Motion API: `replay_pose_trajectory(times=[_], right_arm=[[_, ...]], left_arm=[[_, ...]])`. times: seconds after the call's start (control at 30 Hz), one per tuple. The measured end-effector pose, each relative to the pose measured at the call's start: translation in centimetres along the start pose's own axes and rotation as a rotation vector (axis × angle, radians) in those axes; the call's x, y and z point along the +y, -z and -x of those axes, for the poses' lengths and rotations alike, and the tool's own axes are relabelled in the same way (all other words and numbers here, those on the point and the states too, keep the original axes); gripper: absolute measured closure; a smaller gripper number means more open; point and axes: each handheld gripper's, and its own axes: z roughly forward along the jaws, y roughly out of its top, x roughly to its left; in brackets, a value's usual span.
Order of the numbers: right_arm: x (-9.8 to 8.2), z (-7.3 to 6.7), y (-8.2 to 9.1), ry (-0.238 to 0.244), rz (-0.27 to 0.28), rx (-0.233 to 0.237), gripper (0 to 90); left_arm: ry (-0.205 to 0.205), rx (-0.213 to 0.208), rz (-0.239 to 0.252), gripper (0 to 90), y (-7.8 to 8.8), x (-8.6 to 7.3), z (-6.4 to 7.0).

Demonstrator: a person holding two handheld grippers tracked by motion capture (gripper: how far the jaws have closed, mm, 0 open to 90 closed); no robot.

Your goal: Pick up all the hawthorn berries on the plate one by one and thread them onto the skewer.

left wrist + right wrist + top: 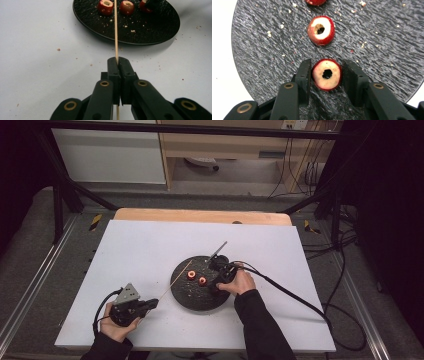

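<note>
On the round black plate (262, 37), right hand-held gripper (327, 75) is clamping a cored red fruit (327, 74); near left on the desk (150, 250), left hand-held gripper (117, 65) is pinching a wooden skewer (116, 32).

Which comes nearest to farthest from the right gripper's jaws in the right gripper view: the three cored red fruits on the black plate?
1. Fruit between the jaws, bottom centre, at the right gripper.
2. Middle fruit, just beyond, on the black plate.
3. Far fruit, cut off by the top edge.
</note>
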Motion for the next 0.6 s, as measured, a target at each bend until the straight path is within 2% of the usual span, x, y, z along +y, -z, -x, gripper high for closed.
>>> replay_pose_trajectory(times=[0.17,0.37,0.6], right_arm=[[-0.2,-0.1,1.1,-0.006,0.057,0.005,61.0],[-0.5,-0.2,2.1,-0.022,0.096,0.007,61.2],[-1.0,-0.2,3.5,-0.061,0.193,0.025,61.3]], left_arm=[[-0.002,0.002,0.004,88.4,0.0,0.0,0.1],[-0.003,0.002,0.007,88.4,0.0,0.0,0.2],[-0.003,0.002,0.014,88.4,0.0,0.1,0.4]])
